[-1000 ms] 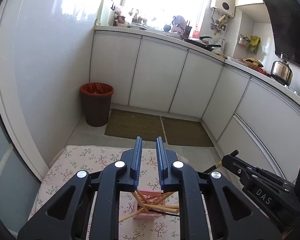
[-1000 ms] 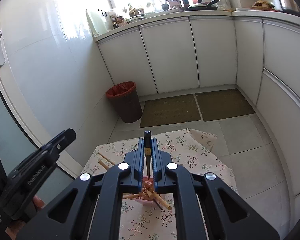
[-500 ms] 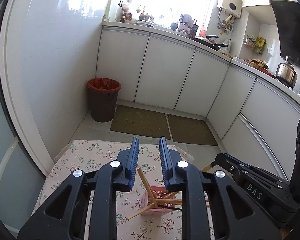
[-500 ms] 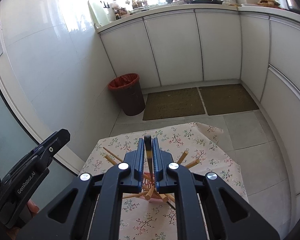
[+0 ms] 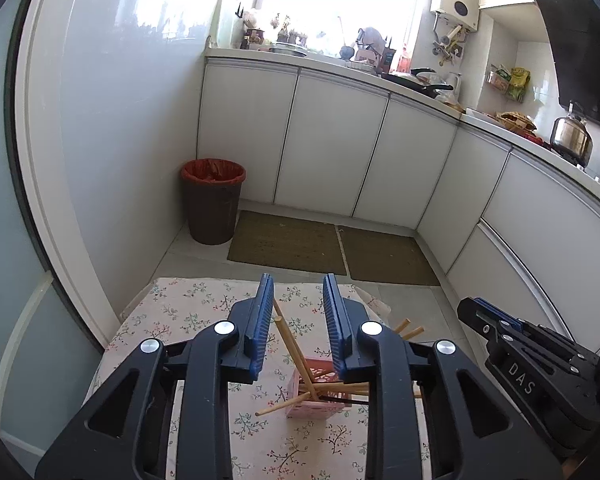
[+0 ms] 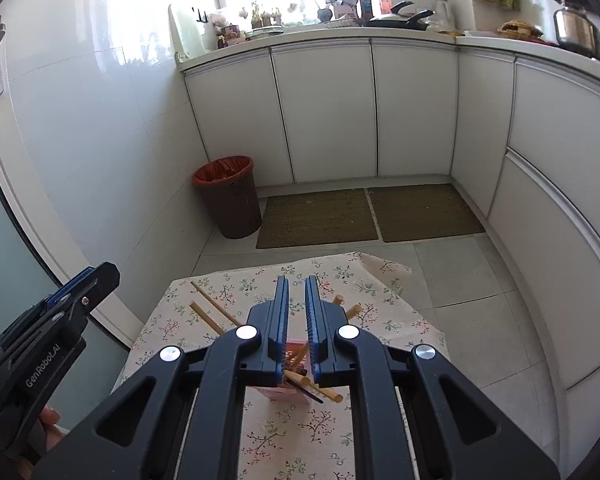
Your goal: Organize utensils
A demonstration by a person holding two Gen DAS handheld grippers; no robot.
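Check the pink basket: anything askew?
Yes. The wooden chopsticks in the pink slotted plastic basket splay in all directions rather than standing together, and one dark chopstick lies across them.

chopsticks (image 5: 296, 354): bare wood, matt | basket (image 5: 320, 402): pink, probably plastic | tablecloth (image 5: 188, 312): floral cloth | cabinets (image 5: 324, 148): smooth white | kettle (image 5: 571, 136): shiny metal
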